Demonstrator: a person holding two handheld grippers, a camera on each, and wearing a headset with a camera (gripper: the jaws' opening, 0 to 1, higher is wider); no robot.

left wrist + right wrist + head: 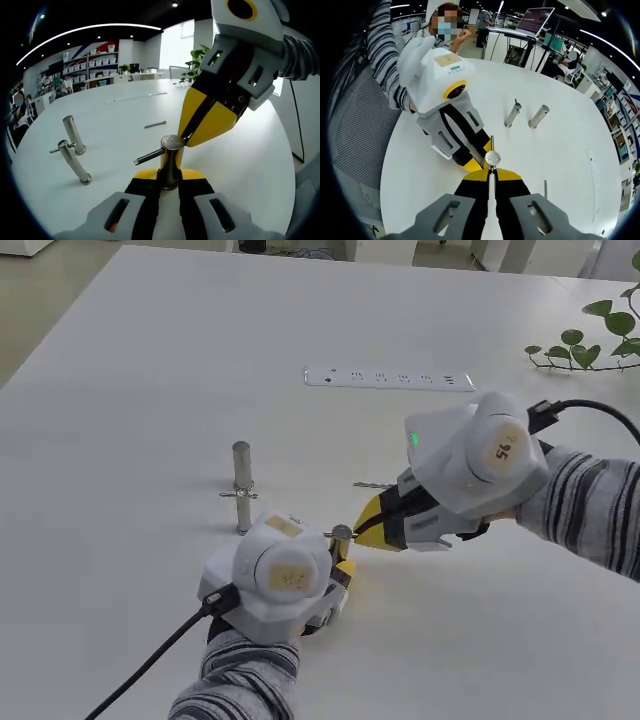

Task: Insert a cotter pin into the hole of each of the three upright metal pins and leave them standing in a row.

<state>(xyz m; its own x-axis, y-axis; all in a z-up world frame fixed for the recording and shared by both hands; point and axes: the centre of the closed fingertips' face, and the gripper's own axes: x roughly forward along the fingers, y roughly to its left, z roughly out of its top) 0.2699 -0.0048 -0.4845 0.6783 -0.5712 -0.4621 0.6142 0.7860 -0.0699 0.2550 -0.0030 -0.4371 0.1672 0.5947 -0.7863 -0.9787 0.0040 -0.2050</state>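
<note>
My left gripper (340, 565) (170, 176) is shut on an upright metal pin (341, 536) (170, 159) (493, 158) near the table's front. A cotter pin (148, 156) (491, 142) passes through the pin's head, and my right gripper (362, 528) (186, 140) (492, 174) is shut on its other end. Farther left stand two more metal pins. The nearer one (243, 512) (75, 162) (512, 114) carries a cotter pin (238, 494) crosswise near its top; the other (241, 462) (74, 135) (538, 116) looks bare. A loose cotter pin (375, 484) (155, 124) (545, 189) lies on the table.
A white power strip (390, 378) lies farther back on the white table (150, 390). A green plant (600, 340) reaches in at the right edge. Shelves, desks and people stand in the room beyond.
</note>
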